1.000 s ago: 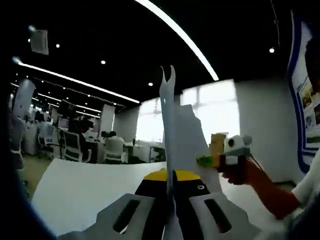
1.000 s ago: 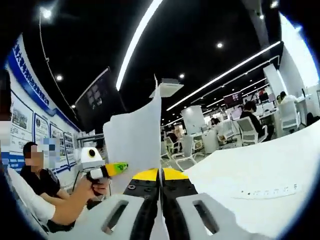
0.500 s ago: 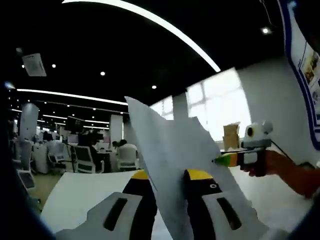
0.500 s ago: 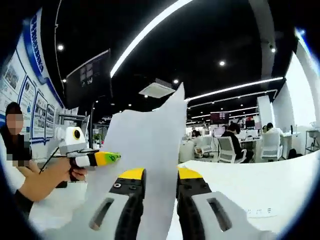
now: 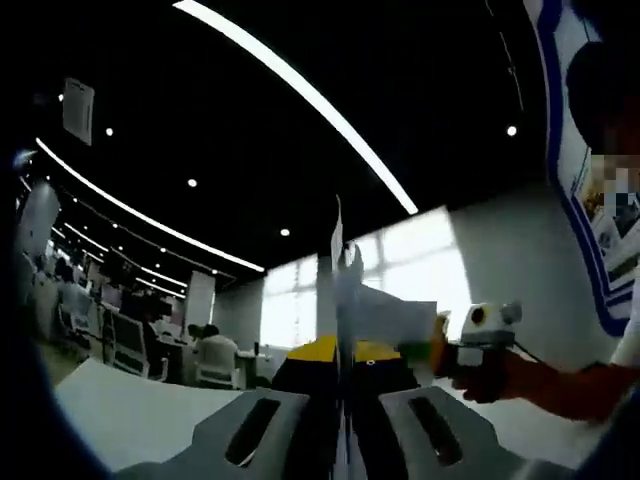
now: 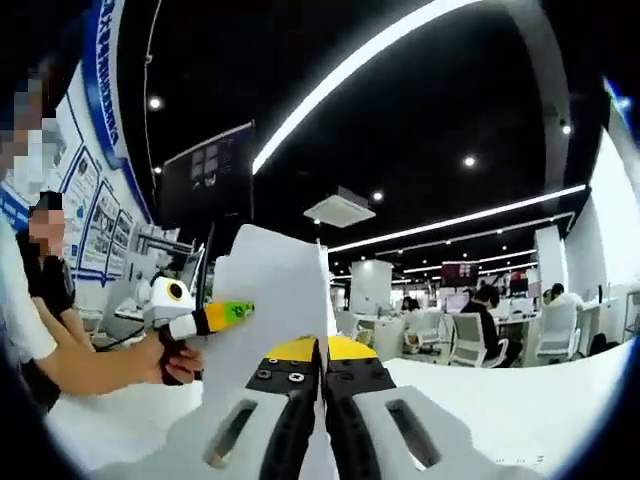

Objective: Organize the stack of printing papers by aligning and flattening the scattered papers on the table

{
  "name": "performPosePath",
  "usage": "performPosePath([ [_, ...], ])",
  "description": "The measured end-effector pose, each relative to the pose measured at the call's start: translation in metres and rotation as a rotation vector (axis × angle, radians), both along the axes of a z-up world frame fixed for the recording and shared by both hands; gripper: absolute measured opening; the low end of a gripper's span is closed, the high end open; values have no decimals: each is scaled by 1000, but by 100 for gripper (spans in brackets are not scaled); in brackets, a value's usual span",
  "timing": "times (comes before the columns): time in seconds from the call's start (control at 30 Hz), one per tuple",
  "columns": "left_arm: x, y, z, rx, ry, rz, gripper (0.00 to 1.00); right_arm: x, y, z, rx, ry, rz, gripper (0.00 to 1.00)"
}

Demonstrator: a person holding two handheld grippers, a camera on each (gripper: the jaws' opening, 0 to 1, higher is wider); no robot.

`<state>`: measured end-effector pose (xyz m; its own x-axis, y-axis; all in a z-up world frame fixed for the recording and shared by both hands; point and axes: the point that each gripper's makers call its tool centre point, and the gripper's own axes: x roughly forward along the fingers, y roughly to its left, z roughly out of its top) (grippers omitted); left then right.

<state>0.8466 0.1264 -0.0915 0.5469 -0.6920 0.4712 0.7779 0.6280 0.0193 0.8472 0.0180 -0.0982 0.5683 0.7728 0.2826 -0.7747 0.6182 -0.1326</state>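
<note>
Gripping the stack of printing papers (image 5: 345, 300) from one side, the left gripper (image 5: 342, 370) had its two jaws pressed together with only the sheets between them, so the stack stood on edge above the yellow-tipped jaws and showed as a thin upright sliver against the bright window (image 5: 400, 275). In the left gripper view the right gripper (image 5: 470, 335) came in from the right, held in a hand (image 5: 500, 375) with a reddish sleeve behind it, its green and yellow tip touching the far side of the same sheets. The white table (image 5: 140, 415) spread out below and to the left, well under the raised papers.

In the right gripper view the right gripper (image 6: 322, 375) was likewise clamped down on the papers (image 6: 265, 310), jaws closed on the sheets with no gap to see. From there the stack showed its broad white face, standing upright and leaning a little to the left, lifted clear of the white table (image 6: 520, 410). The left gripper (image 6: 200, 320) entered from the left in a person's hand (image 6: 175, 360), its green and yellow tip meeting the left edge of the sheets.

Long ceiling light strips (image 6: 400, 50) ran overhead against a dark ceiling. People sat in white office chairs (image 6: 470, 340) at desks far behind the table, and blue-bordered wall posters (image 6: 100, 200) hung on the left wall.
</note>
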Motion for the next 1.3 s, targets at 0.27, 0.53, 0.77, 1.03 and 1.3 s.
performPosePath([
  [0.27,11,-4,-27,110,75,-5,28,4,4,-32,-46,145,55,22],
  [0.53,16,-15,-39,99,161,-9,36,15,13,-40,-15,208,41,36],
  [0.77,18,-30,-34,103,159,28,35,22,16,-35,15,238,8,41],
  [1.03,18,-30,-32,40,207,-20,31,21,14,-32,45,258,21,40],
  [1.3,15,-42,-39,105,191,-17,14,19,16,-34,14,251,21,40],
])
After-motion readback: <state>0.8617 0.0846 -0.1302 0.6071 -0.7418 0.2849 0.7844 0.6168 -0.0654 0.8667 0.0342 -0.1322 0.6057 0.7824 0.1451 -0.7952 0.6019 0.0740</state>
